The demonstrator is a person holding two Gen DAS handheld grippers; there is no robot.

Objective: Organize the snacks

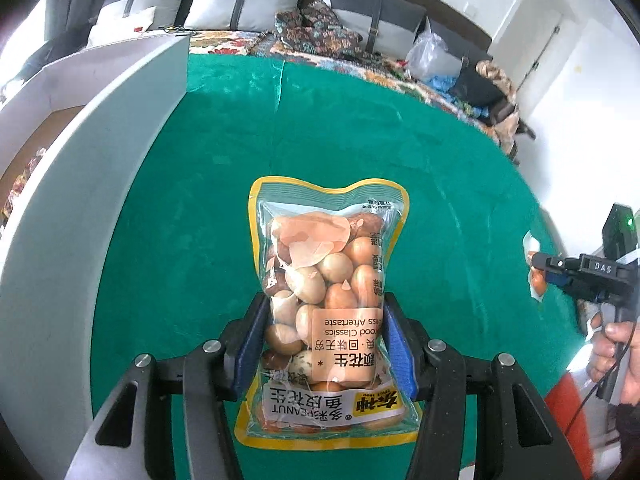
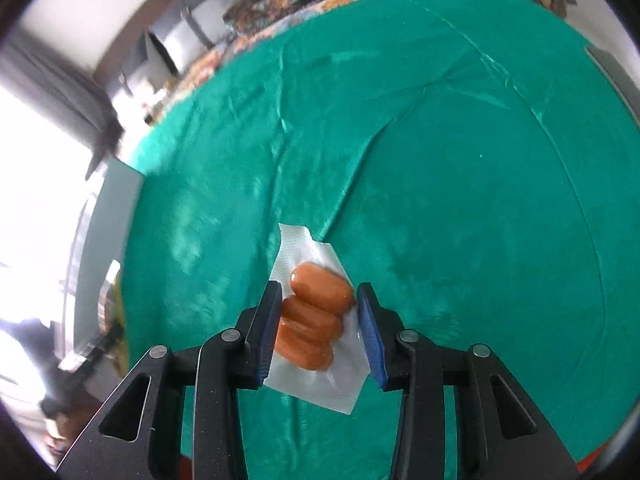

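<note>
In the left wrist view a clear, yellow-edged bag of peanuts (image 1: 326, 280) stands upright between the blue pads (image 1: 250, 344) of my left gripper (image 1: 325, 304), which is shut on its lower half above the green cloth (image 1: 192, 208). At the far right my right gripper (image 1: 534, 268) carries a small pack. The right wrist view shows that pack: three orange sausages in clear film (image 2: 312, 320). My right gripper (image 2: 320, 292) is shut on it, the left pad against the sausages and the right pad (image 2: 370, 332) on the film.
A white open box (image 1: 100, 152) stands on the left of the table, with colourful snack packets inside (image 1: 22, 188). Its grey edge (image 2: 120, 200) shows in the right wrist view. A sofa with cushions (image 1: 248, 4) lies behind. A hand (image 1: 616, 344) holds the right gripper.
</note>
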